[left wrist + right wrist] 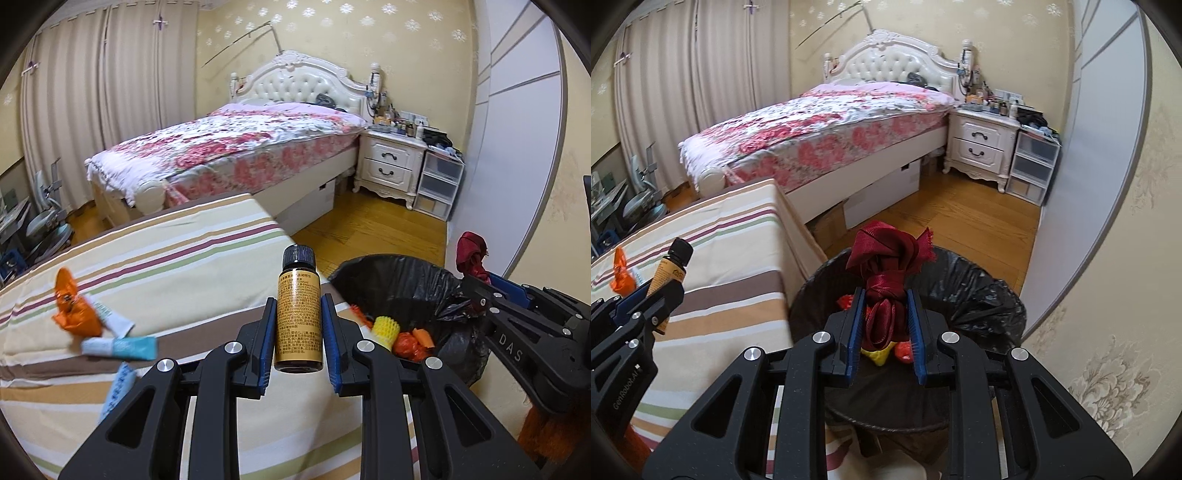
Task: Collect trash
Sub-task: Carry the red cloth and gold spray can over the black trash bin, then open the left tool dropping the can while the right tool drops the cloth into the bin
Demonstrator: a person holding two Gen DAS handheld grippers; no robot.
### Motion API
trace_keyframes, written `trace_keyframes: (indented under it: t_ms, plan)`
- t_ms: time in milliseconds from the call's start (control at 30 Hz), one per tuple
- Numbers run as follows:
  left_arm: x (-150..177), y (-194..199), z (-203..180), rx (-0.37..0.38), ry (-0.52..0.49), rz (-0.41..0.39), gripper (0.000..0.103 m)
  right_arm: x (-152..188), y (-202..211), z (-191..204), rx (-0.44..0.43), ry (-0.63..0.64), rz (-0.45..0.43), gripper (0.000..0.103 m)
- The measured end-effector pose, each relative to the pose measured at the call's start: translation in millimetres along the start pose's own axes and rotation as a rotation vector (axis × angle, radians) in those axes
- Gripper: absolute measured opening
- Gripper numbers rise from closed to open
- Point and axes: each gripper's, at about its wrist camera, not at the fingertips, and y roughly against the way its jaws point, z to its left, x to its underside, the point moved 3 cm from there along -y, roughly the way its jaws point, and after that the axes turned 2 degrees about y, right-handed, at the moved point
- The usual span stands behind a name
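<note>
My left gripper (298,306) is shut on a small brown bottle (298,314) with a gold label and black cap, held upright above the striped table's (166,258) right edge. It also shows in the right wrist view (670,269). My right gripper (885,295) is shut on a knotted dark red ribbon (890,266) over the black-lined trash bin (979,291). The bin (399,280) holds a yellow foam net (386,329) and orange wrappers (408,345). An orange wrapper (72,314) and two white-teal tubes (120,347) lie on the table.
A bed (229,151) with a floral cover stands behind the table. A white nightstand (391,162) and plastic drawers (439,184) stand at the back right. Wooden floor (960,221) lies between bed and bin. A wall (1108,258) is close on the right.
</note>
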Motion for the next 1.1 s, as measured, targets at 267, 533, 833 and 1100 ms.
trace_keyframes:
  t_ms: [267, 533, 833, 1100]
  plan:
    - [-11, -32, -26, 0.001, -0.053, 0.015, 0.025, 0, -25, -19, 0.033, -0.042, 0.020, 0.022]
    - [-14, -60, -38, -0.011, -0.085, 0.054, 0.025, 3, -42, -26, 0.058, -0.055, 0.042, 0.022]
    - [-13, -77, -43, -0.005, -0.093, 0.090, 0.025, 3, -50, -29, 0.083, -0.069, 0.046, 0.023]
    - [-13, -78, -45, -0.009, -0.088, 0.098, 0.049, 3, -51, -33, 0.106, -0.091, 0.038, 0.040]
